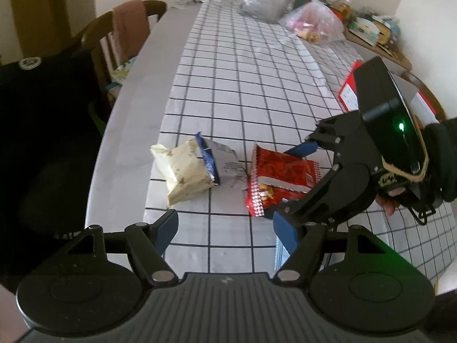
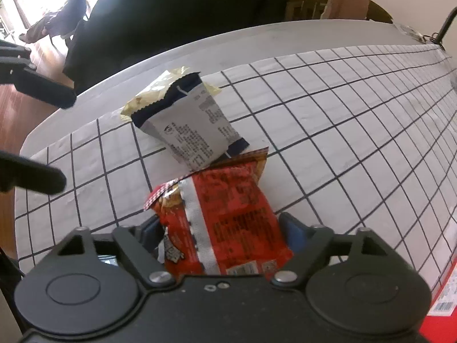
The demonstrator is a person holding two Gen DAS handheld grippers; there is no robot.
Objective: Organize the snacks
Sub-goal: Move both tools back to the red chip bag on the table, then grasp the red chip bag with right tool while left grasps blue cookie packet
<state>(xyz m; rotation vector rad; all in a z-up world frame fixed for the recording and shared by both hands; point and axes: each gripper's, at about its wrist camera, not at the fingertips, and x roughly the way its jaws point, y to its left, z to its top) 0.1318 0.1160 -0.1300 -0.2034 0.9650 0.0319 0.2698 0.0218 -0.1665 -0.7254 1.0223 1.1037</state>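
On checked surface [image 1: 257,85], near its edge, red snack packet [image 2: 228,223] lies with grey-blue packet [image 2: 194,131] overlapping its far end. Our right claw [image 2: 220,234] straddles red packet, pads at both sides; firm grip we cannot confirm. We judge best: pinch packet mid-body, lift straight, avoid dragging neighbour. Right claw pitches steeply down; left claw [image 1: 225,228] hovers released, empty, nearby.

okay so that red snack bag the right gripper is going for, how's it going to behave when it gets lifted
The red snack bag looks puffy and crinkled, so it will probably give under the pads of the right gripper. Its glossy film could slip. It seems light for its bulk, and the white packet overlapping its far edge may shift.
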